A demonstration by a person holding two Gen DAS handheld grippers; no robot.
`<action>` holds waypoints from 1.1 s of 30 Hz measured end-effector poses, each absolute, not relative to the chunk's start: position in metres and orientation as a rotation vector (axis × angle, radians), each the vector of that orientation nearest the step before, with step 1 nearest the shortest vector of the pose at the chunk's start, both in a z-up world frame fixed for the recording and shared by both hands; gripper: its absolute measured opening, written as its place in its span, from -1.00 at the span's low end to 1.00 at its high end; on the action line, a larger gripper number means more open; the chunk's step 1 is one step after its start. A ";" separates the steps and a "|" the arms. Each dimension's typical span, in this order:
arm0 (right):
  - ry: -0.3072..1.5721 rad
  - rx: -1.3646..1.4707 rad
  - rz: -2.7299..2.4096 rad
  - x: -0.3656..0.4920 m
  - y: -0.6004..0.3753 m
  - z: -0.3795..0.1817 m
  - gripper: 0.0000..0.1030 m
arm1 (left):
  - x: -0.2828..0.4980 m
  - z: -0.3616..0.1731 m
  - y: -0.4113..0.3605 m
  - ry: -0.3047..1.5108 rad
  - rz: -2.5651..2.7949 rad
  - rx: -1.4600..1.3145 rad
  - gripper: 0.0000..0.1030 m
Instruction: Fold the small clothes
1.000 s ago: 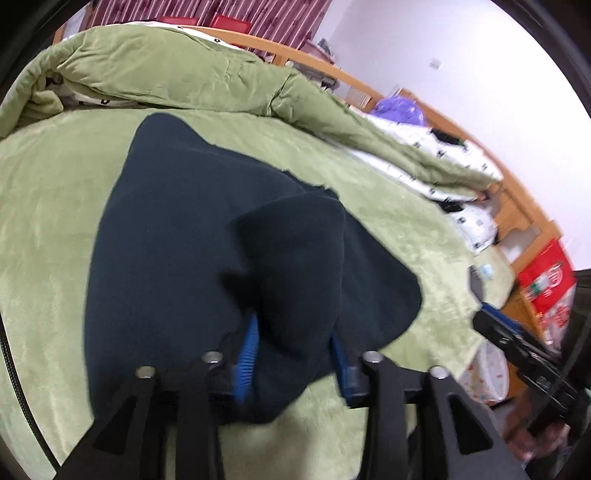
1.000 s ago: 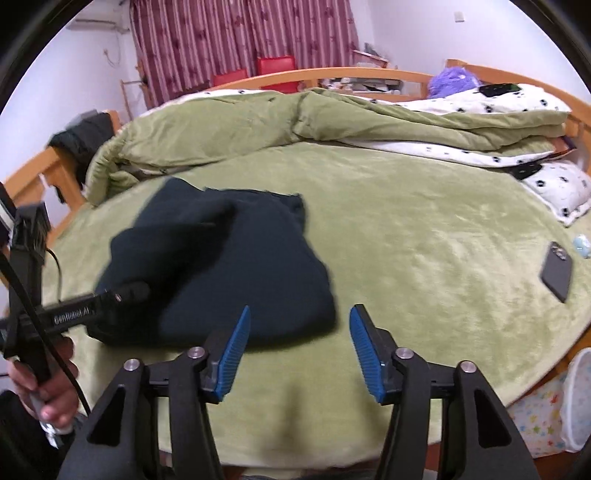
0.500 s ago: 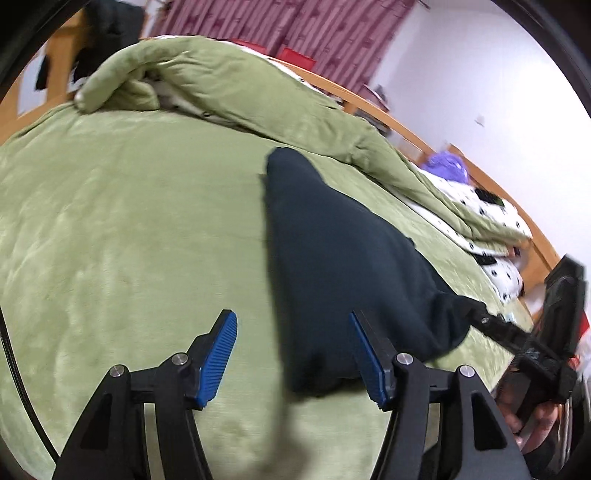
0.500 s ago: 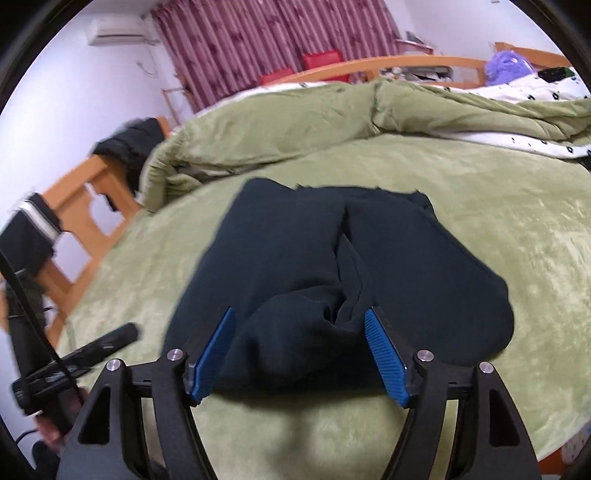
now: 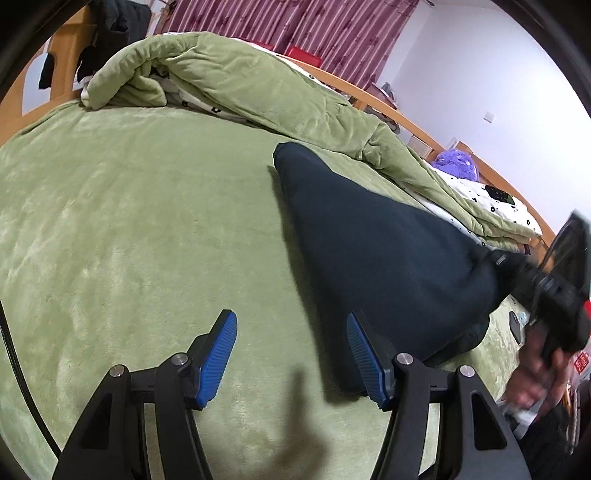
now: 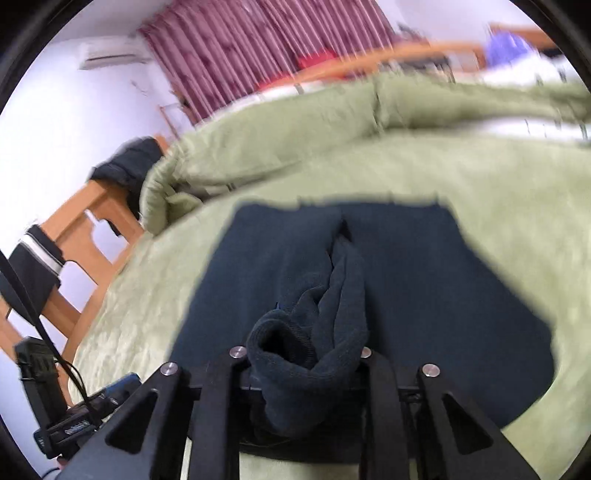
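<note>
Dark navy fleece: the small garment [image 6: 424, 295] lies spread on the green plush bed cover [image 5: 129, 229], towards the near edge of the bed. In the right wrist view a bunched fold of it rises from the middle of the cloth straight into the right gripper [image 6: 301, 365]. That gripper's jaws have just been closing and now pinch the wad of fabric between them; the blue pads are buried in cloth and cannot be seen. View blurred at the top.

Left gripper [image 5: 291, 362]: jaws apart, nothing between them, both blue pads plain to see. Below the gap, bare green cover. The right-hand pad [image 5: 364, 363] sits just beside the garment's near corner; whether it touches cannot be told.

From the left wrist view the garment [image 5: 369, 258] runs as a long dark wedge away to the far side, its raised end pulled towards the right gripper's black body [image 5: 554, 295], held in the person's hand [image 5: 543, 373].

Behind: a rumpled green duvet [image 5: 229, 77] heaped along the far side of the bed, a wooden bed frame [image 6: 88, 221] with dark clothing draped over it, maroon striped curtains [image 5: 295, 26], a purple plush thing [image 5: 458, 166] near the white spotted bedding.
</note>
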State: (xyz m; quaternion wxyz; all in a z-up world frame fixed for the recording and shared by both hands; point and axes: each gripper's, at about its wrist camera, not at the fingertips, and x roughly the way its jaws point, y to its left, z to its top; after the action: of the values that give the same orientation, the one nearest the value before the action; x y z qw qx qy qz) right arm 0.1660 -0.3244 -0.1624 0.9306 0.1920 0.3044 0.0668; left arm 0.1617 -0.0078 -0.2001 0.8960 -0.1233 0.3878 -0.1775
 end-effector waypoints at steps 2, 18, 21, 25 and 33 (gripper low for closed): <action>0.552 0.352 0.115 0.153 -0.340 -0.141 -0.62 | 0.161 -0.198 -0.011 0.801 -0.371 -0.250 0.16; 0.770 0.146 -0.172 0.125 -0.417 -0.179 0.00 | 0.168 -0.179 -0.082 0.799 -0.454 -0.147 0.17; 0.756 0.157 -0.094 0.134 -0.418 -0.178 0.00 | 0.174 -0.176 -0.103 0.808 -0.484 -0.137 0.18; 0.815 0.096 -0.048 0.151 -0.409 -0.202 -0.03 | 0.174 -0.188 -0.125 0.835 -0.470 -0.070 0.18; 0.930 0.142 -0.107 0.169 -0.433 -0.239 -0.37 | 0.173 -0.215 -0.129 0.867 -0.422 -0.028 0.39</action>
State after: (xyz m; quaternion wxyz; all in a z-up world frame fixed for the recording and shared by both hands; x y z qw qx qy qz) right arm 0.1690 -0.4325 -0.2391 0.8899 0.0685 0.4480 -0.0513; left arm 0.1734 -0.1289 -0.2148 0.8859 -0.0137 0.4169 -0.2030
